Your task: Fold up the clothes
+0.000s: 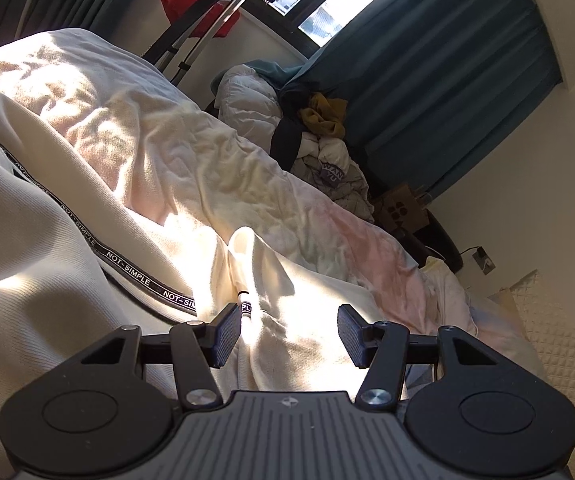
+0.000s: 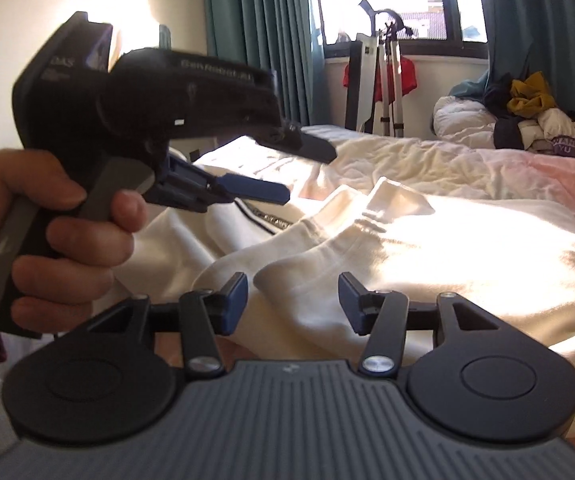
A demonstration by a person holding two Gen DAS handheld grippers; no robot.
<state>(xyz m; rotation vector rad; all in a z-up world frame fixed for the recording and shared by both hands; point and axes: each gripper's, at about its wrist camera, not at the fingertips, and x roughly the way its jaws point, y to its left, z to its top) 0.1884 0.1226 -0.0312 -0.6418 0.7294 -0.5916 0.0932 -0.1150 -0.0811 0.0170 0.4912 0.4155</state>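
Leftmost in the right wrist view, a person's hand (image 2: 59,232) holds the left gripper (image 2: 307,172), which hangs over the cream ribbed-knit garment with a black "NOT-SIMPLE" lettered tape trim (image 2: 327,248), lying rumpled on the pale, creased bedsheet (image 2: 467,160). Its fingers stand apart and hold nothing. From its own camera, the left gripper (image 1: 287,332) has a raised fold of the garment (image 1: 267,280) running straight ahead between its spread fingers, and the tape trim (image 1: 127,268) runs off slantwise to the left. Further right, the right gripper (image 2: 293,304) is likewise released, with a rounded bulge of the cloth just ahead of its fingertips. Both sit close to the cloth; I judge the left one nearer to a graspable ridge. The garment lies bunched, not flat or squared. A heap of other clothes (image 2: 527,120) sits far right by the teal curtain (image 2: 547,20).
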